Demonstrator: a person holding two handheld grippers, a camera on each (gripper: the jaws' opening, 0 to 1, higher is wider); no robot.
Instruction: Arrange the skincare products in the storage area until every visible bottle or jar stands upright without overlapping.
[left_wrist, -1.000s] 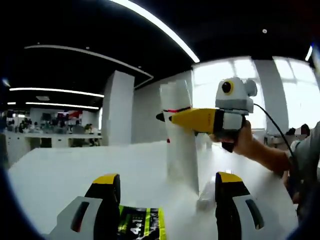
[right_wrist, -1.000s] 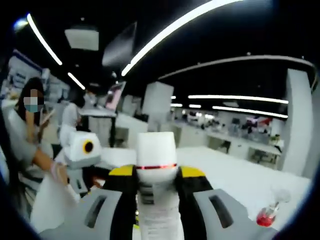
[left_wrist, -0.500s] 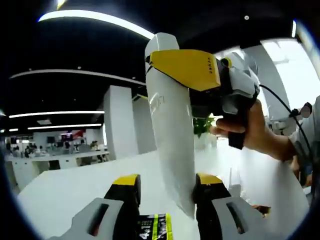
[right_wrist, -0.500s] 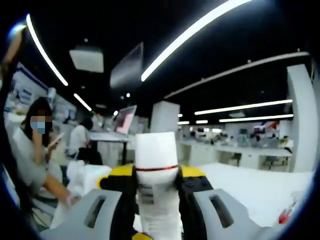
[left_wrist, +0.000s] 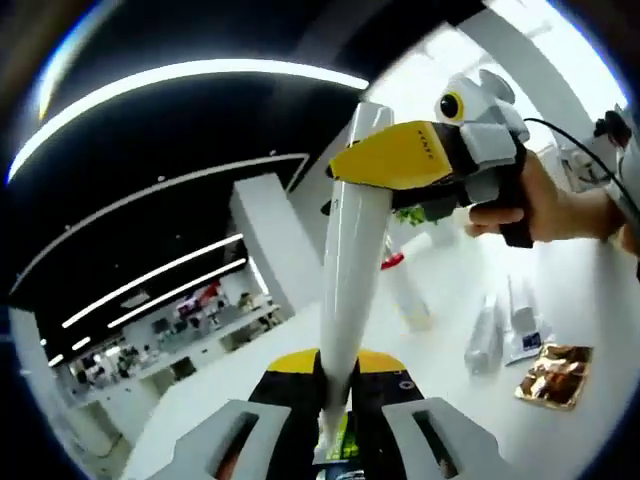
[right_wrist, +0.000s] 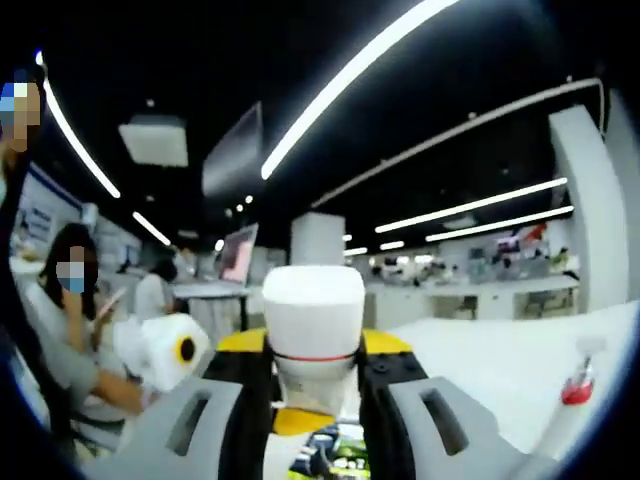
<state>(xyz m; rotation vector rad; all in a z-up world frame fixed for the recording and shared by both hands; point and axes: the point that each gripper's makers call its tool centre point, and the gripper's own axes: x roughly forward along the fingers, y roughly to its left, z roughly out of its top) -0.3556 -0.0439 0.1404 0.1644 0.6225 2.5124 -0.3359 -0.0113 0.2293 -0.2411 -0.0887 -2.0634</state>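
1. Left gripper view: the left gripper (left_wrist: 335, 395) has gone from open, half a second ago, to closed on the crimped end of a white tube (left_wrist: 350, 270), which rises straight ahead between its jaws. The right gripper (left_wrist: 400, 160), coming in from the upper right in a person's hand (left_wrist: 545, 205), is clamped on the tube's far end. Off to the right, well apart on the white table (left_wrist: 590, 300), lie two more tubes (left_wrist: 485, 335) and a gold packet (left_wrist: 553, 372).

2. Right gripper view: the right gripper (right_wrist: 312, 365) grips the tube (right_wrist: 312, 315) just below its white cap. The left gripper (right_wrist: 170, 350) now sits closer in at the lower left.

3. Both ends are now held, so this looks like a handover or re-grip before the tube is stood upright.
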